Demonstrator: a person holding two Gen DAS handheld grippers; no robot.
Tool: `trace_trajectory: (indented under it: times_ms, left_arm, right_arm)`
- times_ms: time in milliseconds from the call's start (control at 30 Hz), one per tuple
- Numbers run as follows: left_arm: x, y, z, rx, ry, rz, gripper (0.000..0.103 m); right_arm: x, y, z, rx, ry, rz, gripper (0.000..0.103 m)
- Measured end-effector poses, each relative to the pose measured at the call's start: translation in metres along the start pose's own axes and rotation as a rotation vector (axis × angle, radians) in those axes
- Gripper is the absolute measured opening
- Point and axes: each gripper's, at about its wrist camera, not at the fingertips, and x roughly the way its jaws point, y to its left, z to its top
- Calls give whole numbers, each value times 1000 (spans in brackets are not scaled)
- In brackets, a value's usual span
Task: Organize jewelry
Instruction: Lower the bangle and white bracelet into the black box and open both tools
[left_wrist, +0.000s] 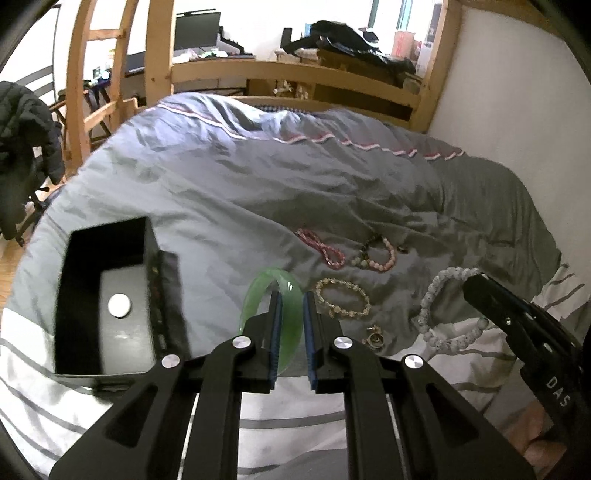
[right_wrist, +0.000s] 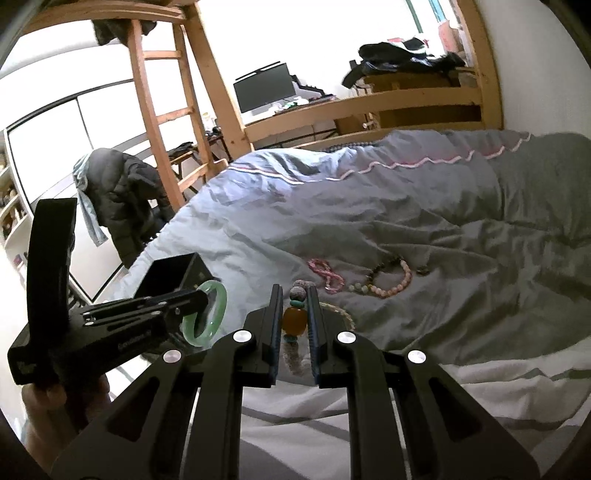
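left wrist view is showing, from left to right, the open black box (left_wrist: 103, 295) sitting on the bed (left_wrist: 221, 177), then the left gripper (left_wrist: 292, 306) pinching the green bangle (left_wrist: 258, 291) narrowly between its blue pads, then the gold bead bracelet (left_wrist: 343, 299), pink bracelet (left_wrist: 321, 247) and mixed bead bracelet (left_wrist: 376, 253) lying loose on the quilt, and the white bead strand (left_wrist: 443, 306) hanging from the right gripper (left_wrist: 476, 280) at the far right. right wrist view is showing that gripper (right_wrist: 294, 306) closing narrowly on the strand's amber bead (right_wrist: 294, 319), with grey beads dangling below.

judging from this, both pieces are being carried toward the box. the bangle is looking smooth and hard, so it could be slipping out of the pads if the wrist is tilting. the strand is being held by a single bead, so its loose end could be swinging, snagging the box wall or dragging the gold bracelet off the quilt. both grippers are working near each other and could be colliding over the box.
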Motion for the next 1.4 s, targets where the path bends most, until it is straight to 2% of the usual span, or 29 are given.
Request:
trace_trajectory:
  times_ms: [267,600,800,1033,1400]
  left_arm:
    - [-30,44,9,-44,-55,27,11]
    - [-45,113,12,-141,-64,85,11]
    - [-38,152,10,-223,-48,85,11]
    - [-16,166,11,-227,-9,104,11]
    - [0,195,6,-296,43,132,12]
  right_arm:
    - [6,40,12,-53,10,51,14]
    - [48,98,17,-105,58,136,14]
    - [76,131,19,-123,85,196,14]
    - [116,157,6,-119,148,270,13]
    - [159,164,-11,-73,204,351,14]
